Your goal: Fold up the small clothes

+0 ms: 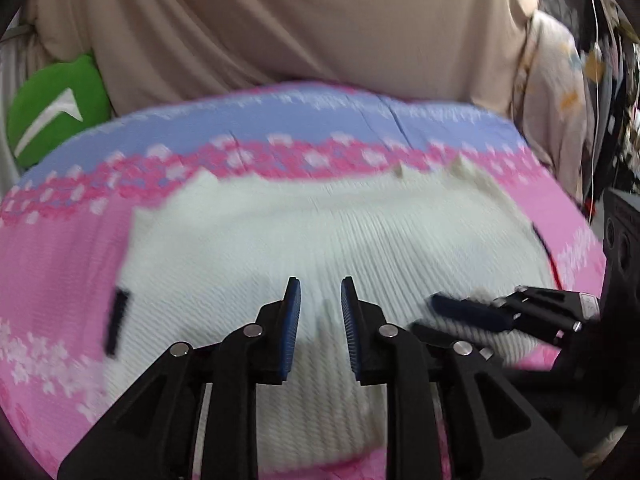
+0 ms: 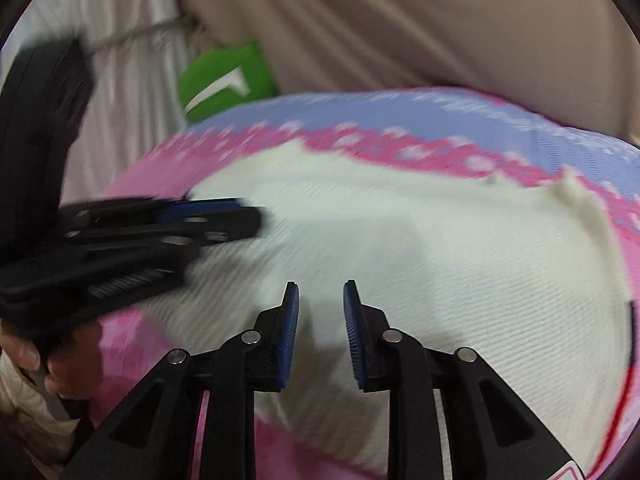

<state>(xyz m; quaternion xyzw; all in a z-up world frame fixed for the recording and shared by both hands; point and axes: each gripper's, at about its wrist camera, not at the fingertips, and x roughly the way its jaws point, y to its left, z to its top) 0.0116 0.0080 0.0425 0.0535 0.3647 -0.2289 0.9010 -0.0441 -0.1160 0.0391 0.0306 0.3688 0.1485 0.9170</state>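
One white ribbed knit garment (image 1: 320,240), black tag (image 1: 116,320) at its left edge, no legible writing; lies flat on pink-and-blue floral bedsheet (image 1: 60,260). Left gripper (image 1: 320,312) and right gripper (image 2: 321,312): both parted, empty, over garment's near edge.

Motion blur smears the white garment (image 1: 320,232); its near edge hides behind the left tongs (image 1: 320,292).

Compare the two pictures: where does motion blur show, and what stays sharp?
Left wrist view: the left claw is sharp; the white knitted garment and pink floral cover smear slightly, and the right claw is blurred. Right wrist view: blur is heavier; the green cushion streaks and the left claw there is a dark smear, yet the right claw's own fingers stay crisp. Both views bulge from fisheye distortion.
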